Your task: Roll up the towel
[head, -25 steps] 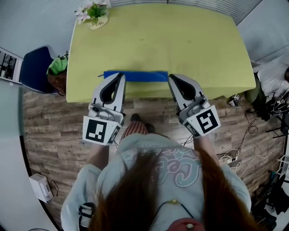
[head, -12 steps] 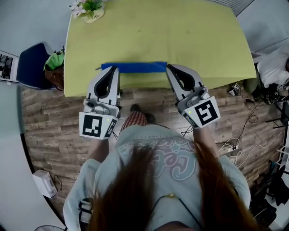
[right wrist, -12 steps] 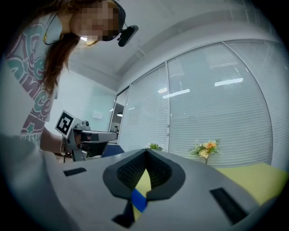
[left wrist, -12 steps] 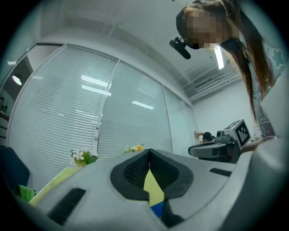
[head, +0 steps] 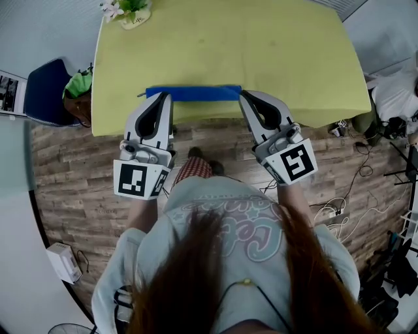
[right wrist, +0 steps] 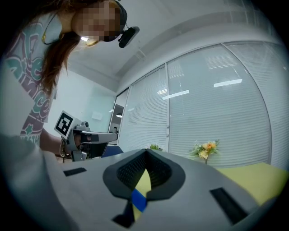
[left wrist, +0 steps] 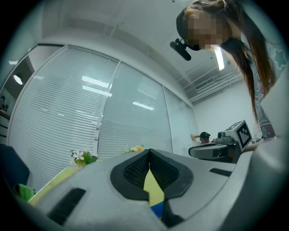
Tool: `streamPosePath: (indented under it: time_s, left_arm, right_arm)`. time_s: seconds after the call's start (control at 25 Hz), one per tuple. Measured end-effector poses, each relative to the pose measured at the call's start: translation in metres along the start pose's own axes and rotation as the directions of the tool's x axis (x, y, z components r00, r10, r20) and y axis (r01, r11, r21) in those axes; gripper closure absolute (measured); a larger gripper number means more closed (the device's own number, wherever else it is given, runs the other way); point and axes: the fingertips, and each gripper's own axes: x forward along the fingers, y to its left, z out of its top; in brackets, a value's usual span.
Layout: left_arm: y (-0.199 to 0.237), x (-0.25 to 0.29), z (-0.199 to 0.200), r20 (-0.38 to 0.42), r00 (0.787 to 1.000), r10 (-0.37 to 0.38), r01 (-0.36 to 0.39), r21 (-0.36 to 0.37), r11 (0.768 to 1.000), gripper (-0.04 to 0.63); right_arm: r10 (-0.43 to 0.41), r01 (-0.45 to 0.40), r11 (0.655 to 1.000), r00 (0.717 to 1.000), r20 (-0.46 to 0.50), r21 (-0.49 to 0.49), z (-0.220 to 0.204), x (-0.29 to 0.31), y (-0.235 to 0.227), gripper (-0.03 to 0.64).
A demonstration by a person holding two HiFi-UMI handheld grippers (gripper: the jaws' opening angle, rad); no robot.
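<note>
**Both claws shut at the ends of the blue towel**

The blue towel [head: 196, 92] lies on the yellow bench [head: 228, 45], close to the edge nearest the person. From above it looks like a long, thin strip that runs from side to side.

The left claw [head: 163, 98] has its tip over the left end of the towel. The right claw [head: 243, 96] has its tip at the right end. The towel sits between the two claws.

In the left gripper view, the two jaws of the left claw [left wrist: 149, 151] are closed and their tips meet. Through the small gap behind the tips you can see the yellow bench and a bit of blue towel [left wrist: 157, 210] below. No cloth shows between the tips.

The right gripper view shows the same thing. The jaws of the right claw [right wrist: 146, 151] are closed tip to tip, and a patch of blue towel [right wrist: 138, 200] shows through the gap, with yellow bench around it. I cannot tell if either claw pinches an edge of the cloth.

Both claws point out flat over the bench.

A pot of flowers [head: 127, 10] stands at the far left corner of the bench. A blue chair [head: 42, 91] stands off the left side, on the wooden floor [head: 72, 189].
</note>
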Motion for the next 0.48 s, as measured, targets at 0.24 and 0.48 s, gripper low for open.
streamPosePath:
  time_s: [0.24,0.48]
  left_arm:
    - [-0.0002,-0.0009,0.0001,0.002,1.000,0.009,-0.009,0.001,1.000,0.584]
    - [-0.0074,-0.0006,0.0000,-0.007,1.000,-0.007,0.007,-0.003,1.000,0.584]
  right_arm:
    - [0.002,-0.002,1.000,1.000,0.011,-0.007,0.0026,0.0001,0.0001,0.612]
    - [-0.013,0.013,1.000,1.000,0.007,0.003,0.0040,-0.0068,0.0004,0.612]
